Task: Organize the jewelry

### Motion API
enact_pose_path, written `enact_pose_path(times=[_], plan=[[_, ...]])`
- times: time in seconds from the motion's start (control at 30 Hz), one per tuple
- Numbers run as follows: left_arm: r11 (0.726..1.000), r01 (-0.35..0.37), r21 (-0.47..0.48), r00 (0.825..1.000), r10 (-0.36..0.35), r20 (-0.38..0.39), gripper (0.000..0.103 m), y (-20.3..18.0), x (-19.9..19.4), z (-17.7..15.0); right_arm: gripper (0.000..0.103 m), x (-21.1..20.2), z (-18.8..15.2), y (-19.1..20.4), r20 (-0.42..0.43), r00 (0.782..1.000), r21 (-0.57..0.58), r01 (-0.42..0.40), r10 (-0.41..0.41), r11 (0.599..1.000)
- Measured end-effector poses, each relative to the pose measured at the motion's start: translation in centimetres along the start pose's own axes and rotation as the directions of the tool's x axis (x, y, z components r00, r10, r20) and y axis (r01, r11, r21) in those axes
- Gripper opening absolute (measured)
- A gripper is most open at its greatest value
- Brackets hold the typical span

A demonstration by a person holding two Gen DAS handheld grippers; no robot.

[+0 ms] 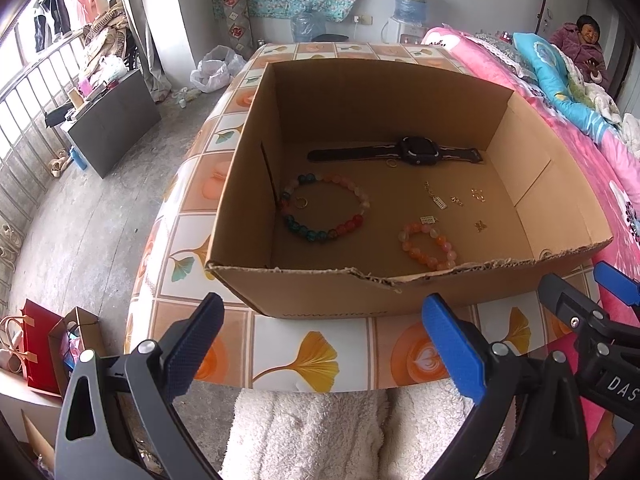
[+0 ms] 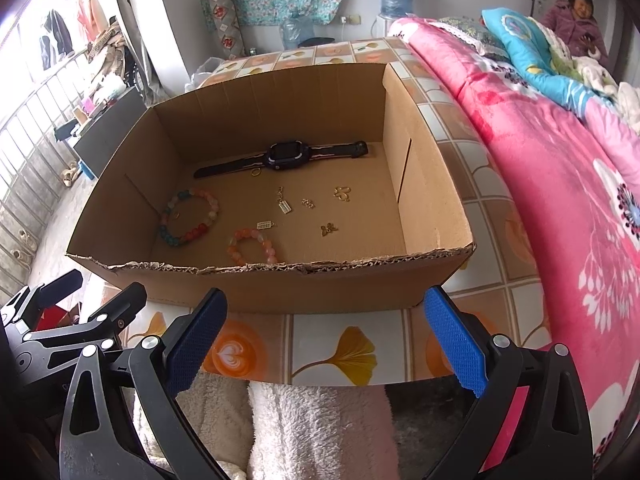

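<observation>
Inside the cardboard box (image 1: 400,292) I logged, from left: multicolour bead bracelet (image 1: 324,208), black watch (image 1: 414,151), pink bead bracelet (image 1: 428,245), small gold charms (image 1: 478,196). Before the box, on my side of the table (image 1: 320,360), left gripper (image 1: 328,344) and right gripper (image 2: 326,344) both stood wide open, empty.

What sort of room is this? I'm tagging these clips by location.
Most likely a lived-in bedroom: a bed with a pink floral quilt, a water dispenser by the wall, and clothes hanging at the window.
</observation>
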State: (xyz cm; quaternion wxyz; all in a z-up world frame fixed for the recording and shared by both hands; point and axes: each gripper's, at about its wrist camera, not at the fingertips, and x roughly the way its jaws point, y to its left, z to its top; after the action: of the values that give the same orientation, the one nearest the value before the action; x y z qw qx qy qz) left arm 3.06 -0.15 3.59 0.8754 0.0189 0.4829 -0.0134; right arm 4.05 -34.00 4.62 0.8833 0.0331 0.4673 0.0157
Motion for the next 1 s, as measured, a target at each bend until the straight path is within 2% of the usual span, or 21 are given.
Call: enact_pose_path(times=[0.7, 1.0], plan=[[1.000, 0.005, 0.000, 1.000, -0.005, -0.024, 0.097, 0.0, 0.3, 0.0, 0.095, 0.3, -0.1, -0.1, -0.014, 1.000, -0.013, 0.000, 0.000, 1.000], [1.000, 0.027, 0.003, 0.997, -0.027, -0.075, 0.097, -0.3, 1.2, 0.7, 0.095, 0.7, 0.0, -0.5, -0.022, 1.000, -0.007, -0.002, 0.002, 1.000]])
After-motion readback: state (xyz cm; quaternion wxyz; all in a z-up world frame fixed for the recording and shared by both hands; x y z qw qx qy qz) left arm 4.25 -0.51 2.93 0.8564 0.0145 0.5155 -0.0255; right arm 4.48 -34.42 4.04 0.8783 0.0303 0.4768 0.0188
